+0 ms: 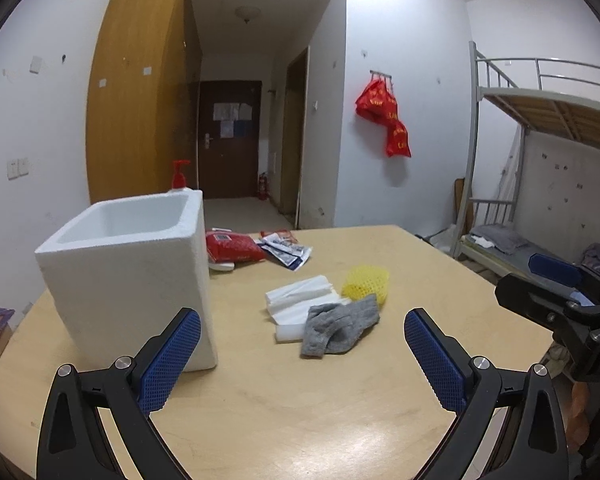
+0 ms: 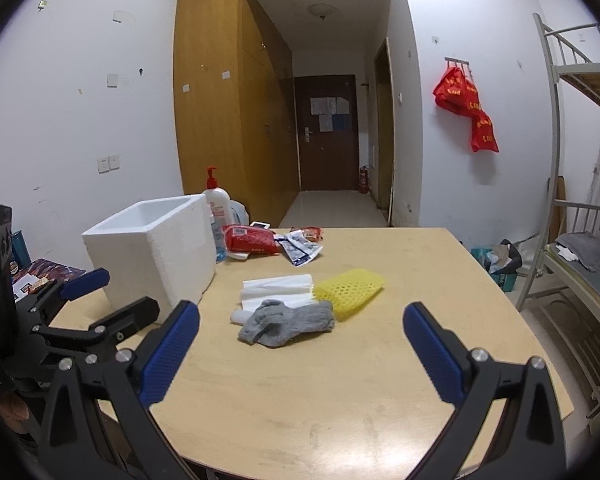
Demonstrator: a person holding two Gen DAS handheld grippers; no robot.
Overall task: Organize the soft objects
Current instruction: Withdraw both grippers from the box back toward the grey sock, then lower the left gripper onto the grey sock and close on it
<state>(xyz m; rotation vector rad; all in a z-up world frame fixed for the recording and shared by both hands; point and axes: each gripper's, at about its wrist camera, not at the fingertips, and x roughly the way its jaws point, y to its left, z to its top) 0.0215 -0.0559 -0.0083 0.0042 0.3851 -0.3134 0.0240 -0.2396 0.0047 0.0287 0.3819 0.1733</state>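
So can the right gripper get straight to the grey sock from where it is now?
Probably yes. The right gripper is open, and only bare table lies between it and the grey sock, which lies on top at the near edge of the pile.

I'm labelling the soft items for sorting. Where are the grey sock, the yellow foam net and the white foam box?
grey sock (image 2: 288, 322): right wrist view, middle of the knit body.
yellow foam net (image 2: 350, 288): right wrist view, centre of the mesh.
white foam box (image 1: 128, 280): left wrist view, front wall.
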